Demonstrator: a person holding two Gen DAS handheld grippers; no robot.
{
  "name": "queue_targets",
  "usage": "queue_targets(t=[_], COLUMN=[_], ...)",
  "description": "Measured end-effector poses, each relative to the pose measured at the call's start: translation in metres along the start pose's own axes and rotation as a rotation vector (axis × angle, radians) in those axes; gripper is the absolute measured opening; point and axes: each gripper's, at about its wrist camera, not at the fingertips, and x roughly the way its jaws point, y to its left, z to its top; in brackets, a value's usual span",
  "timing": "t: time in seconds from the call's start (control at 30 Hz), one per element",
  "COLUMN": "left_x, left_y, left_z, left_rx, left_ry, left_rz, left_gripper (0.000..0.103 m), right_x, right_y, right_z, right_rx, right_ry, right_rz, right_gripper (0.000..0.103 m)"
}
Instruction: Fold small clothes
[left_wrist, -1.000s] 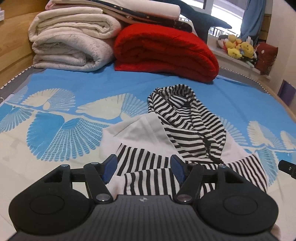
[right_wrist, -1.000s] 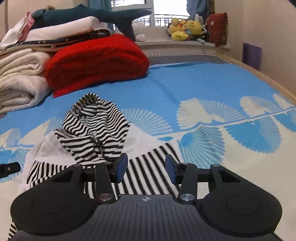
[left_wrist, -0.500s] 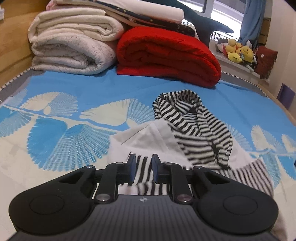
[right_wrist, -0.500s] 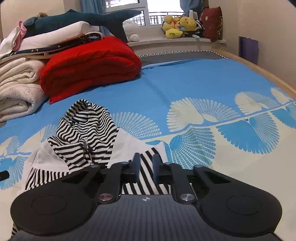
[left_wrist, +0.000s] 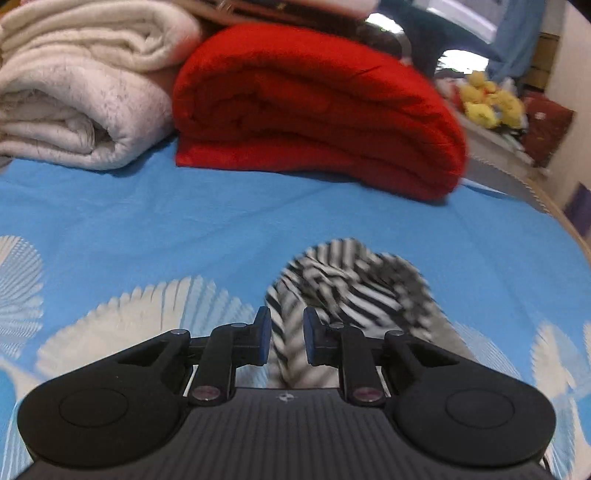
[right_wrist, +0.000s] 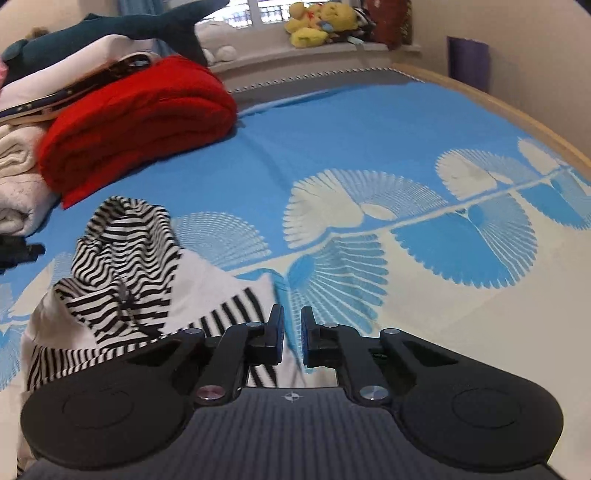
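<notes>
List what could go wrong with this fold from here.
1. The left gripper pinches only a narrow bunch of the striped hoodie, so the fabric might slip out.
2. Whether the right gripper grips hoodie fabric is unclear; pulling may drag the blue bedsheet or skew the fold.

A blue bedsheet (right_wrist: 369, 122) with white fan-shaped prints covers the bed. Taking the folded red blanket (left_wrist: 317, 107) as landmark: it lies on the sheet near the far end. Touching its left side sit rolled cream blankets (left_wrist: 85, 92), stacked one on another. Above and behind it rests a dark blue plush shark (right_wrist: 122, 33), lying on a pile of pale folded bedding (right_wrist: 74, 70). Farther back and to its right, yellow plush toys (right_wrist: 317, 22) sit on a windowsill, beside a dark red cushion (left_wrist: 546, 129).
</notes>
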Motion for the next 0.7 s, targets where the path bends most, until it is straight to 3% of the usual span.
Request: queue_targets(t=[0.13,0.2,0.3,0.4,0.43,0.47,0.5,0.6,0.7], left_x=[0.059,0.082,0.106,0.126,0.128,0.128,0.129,0.104,0.047], left_y=[0.011,0.016,0.020,0.012,0.008,0.004,0.001,-0.008,-0.024], left_z=[0.020,0.023,0.026,0.029,0.031,0.032,0.033,0.036,0.029], left_rx=[-0.053,-0.094,-0.153,-0.138,-0.105,-0.078,-0.060,-0.015,0.126], left_ry=[0.108,0.158,0.172,0.197,0.186,0.185,0.191,0.134,0.025], left_rz=[0.009,0.013,-0.001,-0.007,0.007,0.020,0.010,-0.041,-0.151], left_gripper=[0.029,0.039,0.039,0.038,0.037,0.029,0.007,0.006,0.005], right_x=[0.004,0.006,0.012,0.016,0.016,0.017,0.017,0.018,0.014], right_y=[-0.003,-0.003,-0.002,-0.001,-0.001,-0.001,-0.001,-0.003,-0.006], right_z=[0.001,0.001,0.000,0.000,0.000,0.000,0.000,0.001,0.004], right_rx=[0.006,0.010,0.019,0.018,0.018,0.016,0.014,0.021,0.030], right_ry=[0.012,0.023,0.045,0.063,0.066,0.067,0.070,0.076,0.064], right_rz=[-0.004,-0.008,-0.004,-0.002,-0.003,-0.005,-0.010,-0.022,-0.022], right_gripper=[0.009,0.009,0.009,0.009,0.009,0.009,0.009,0.009,0.009])
